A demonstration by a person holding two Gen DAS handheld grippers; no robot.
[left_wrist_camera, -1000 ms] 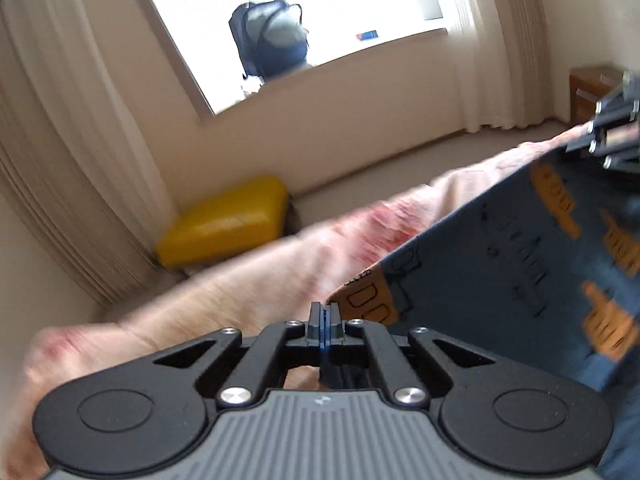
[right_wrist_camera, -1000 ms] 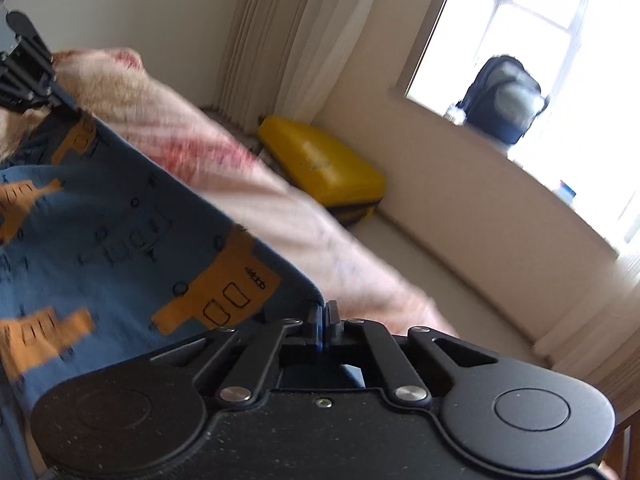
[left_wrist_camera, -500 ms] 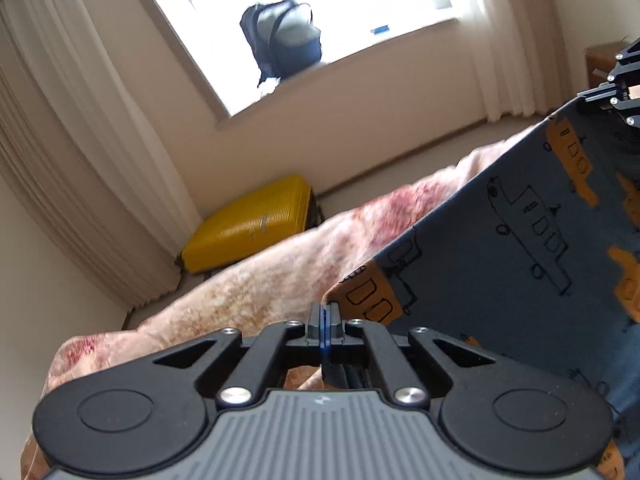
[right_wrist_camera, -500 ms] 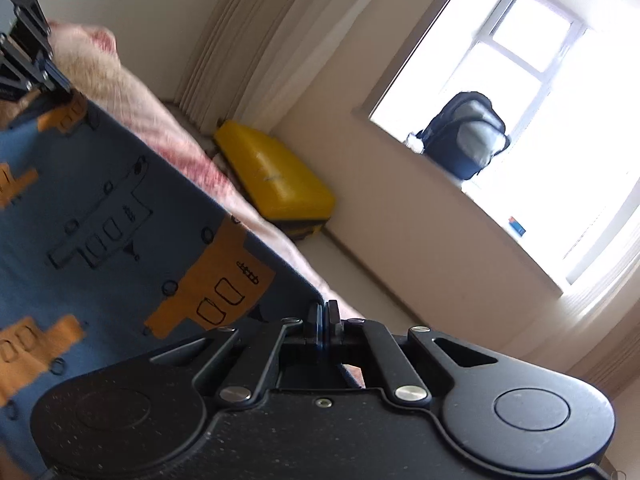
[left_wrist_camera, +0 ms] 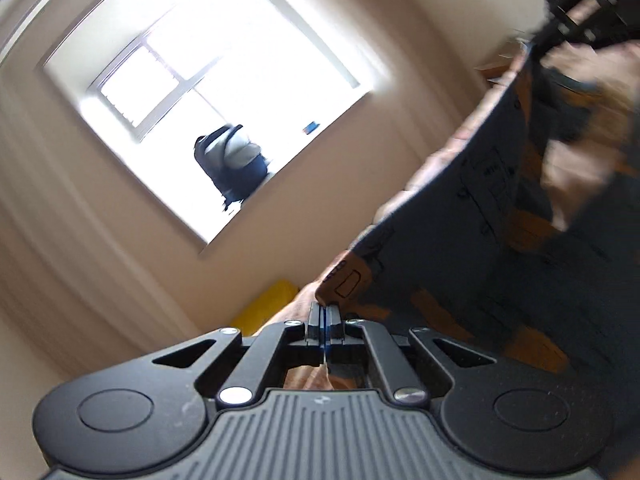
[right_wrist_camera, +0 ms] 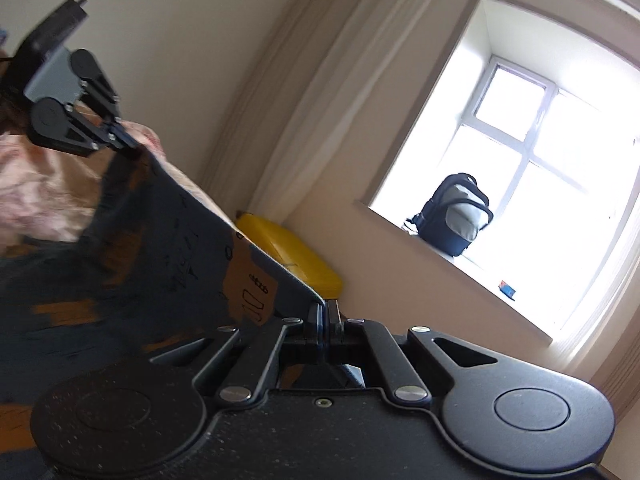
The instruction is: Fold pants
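The pants (right_wrist_camera: 168, 264) are one pair, dark blue with orange vehicle prints, and they hang in the air above the bed (right_wrist_camera: 44, 192), stretched between two tongs. The left tongs (left_wrist_camera: 323, 320) are pressed fully together on one corner of the cloth; the right tongs (right_wrist_camera: 323, 316) are likewise closed tight on the other corner of the same edge. That top edge runs taut from one to the other while the rest sags and billows below, so the cloth looks thin, light and quite limp, with no stiffness of its own. It should follow wherever the corners go, but it will likely swing and crease. A pinch on a hem or seam, where the fabric is doubled, seems the surest hold; a grip on a single layer near the edge could slip out.

Beyond the bed, against the wall under the window (right_wrist_camera: 532, 184), lies one yellow suitcase (right_wrist_camera: 292, 256). One backpack (right_wrist_camera: 456, 216) stands on the sill, with one small blue thing (right_wrist_camera: 508, 289) along from it. Curtains hang to each side.
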